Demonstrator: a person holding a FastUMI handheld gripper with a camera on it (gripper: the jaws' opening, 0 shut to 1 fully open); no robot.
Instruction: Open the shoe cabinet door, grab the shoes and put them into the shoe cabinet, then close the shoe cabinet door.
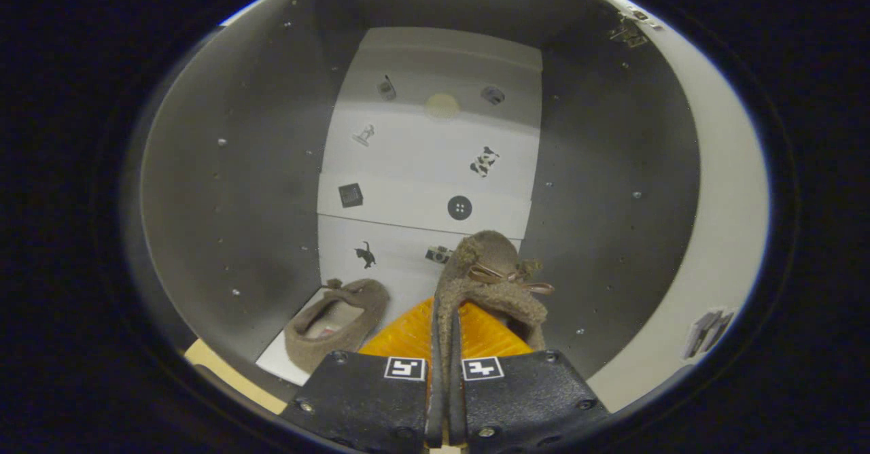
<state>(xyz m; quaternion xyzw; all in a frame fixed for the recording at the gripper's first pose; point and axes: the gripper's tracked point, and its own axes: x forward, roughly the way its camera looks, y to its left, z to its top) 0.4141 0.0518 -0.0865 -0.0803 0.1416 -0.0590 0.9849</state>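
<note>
Gripper (445, 372) fingers pressed nearly together, pinching the fuzzy collar edge of a brown slipper (491, 274); slipper hangs just ahead of the fingers, toe pointing into the cabinet, small bow on top visible. Both fingers look to press on the rim, grip thin, only a fold of fabric caught. Just left of the fingers and lower, the second slipper (336, 325) already lies on the cabinet floor (285, 359), opening up, near the left wall (231, 189). Cabinet door looks open; its pale inner face (720, 236) swings off to the right with a hinge (629, 31) at the top. Beyond, the back panel (435, 162) is white with small picture stickers. Judgement: step in hand is placing the second shoe. To do it well, carry the slipper further in and lower until the sole meets the floor just right of the first one, not on top of it; keep the toe level so it does not tip; release only once it rests. Clear the right wall (612, 202) on the way, then back straight out before going for the door.
</note>
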